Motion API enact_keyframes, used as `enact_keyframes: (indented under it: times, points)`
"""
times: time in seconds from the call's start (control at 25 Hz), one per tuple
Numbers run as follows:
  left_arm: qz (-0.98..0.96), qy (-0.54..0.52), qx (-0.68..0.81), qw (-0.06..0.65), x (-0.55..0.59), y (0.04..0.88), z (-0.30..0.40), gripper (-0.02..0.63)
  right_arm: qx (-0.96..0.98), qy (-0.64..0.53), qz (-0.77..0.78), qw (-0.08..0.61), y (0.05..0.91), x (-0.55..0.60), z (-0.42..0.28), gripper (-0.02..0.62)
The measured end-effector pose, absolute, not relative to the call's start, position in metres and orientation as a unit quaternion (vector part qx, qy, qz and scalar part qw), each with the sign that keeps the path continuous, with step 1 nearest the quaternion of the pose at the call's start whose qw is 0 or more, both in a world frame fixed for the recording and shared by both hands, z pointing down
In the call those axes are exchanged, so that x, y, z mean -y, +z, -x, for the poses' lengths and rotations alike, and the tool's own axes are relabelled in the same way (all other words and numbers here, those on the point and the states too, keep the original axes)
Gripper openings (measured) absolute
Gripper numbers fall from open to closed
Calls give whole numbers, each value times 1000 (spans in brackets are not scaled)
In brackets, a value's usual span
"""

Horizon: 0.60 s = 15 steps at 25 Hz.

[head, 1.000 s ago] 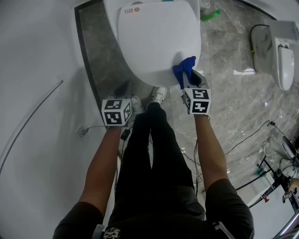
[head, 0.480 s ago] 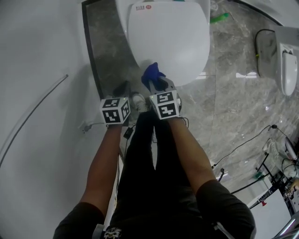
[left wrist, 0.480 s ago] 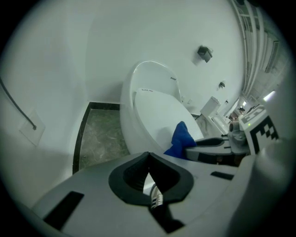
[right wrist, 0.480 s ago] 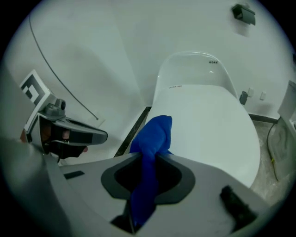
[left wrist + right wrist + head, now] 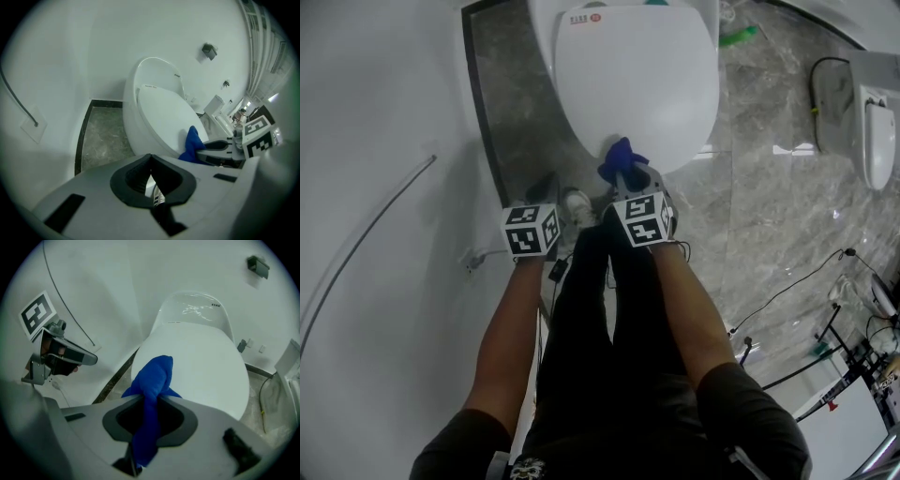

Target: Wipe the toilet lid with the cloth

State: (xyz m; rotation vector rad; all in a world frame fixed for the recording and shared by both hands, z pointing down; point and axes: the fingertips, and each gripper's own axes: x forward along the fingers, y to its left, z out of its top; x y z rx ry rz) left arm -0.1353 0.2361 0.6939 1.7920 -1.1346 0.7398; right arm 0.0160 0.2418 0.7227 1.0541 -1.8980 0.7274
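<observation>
Room: grey marble floor (image 5: 511, 103).
Lid: white oval toilet lid (image 5: 637, 84), upper centre.
Cloth: crumpled blue cloth (image 5: 622, 157) at its lower edge, clenched by right tongs (image 5: 149, 416).
Left tongs (image 5: 150, 165): closed, empty (idle).
Tip: press flat, overlap strokes.

We see a grey marbled floor (image 5: 769, 187) carrying the white toilet (image 5: 637, 84), a second toilet (image 5: 877, 122), black cables (image 5: 787, 289) and a green item (image 5: 739, 37).
</observation>
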Motion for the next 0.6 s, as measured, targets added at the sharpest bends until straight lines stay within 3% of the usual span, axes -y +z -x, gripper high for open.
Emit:
enact_keyframes:
  times: [0.6]
  points:
    - [-752,305,427,399,-228,676,102,11,630,338,-576,396,728,-241,-194,74]
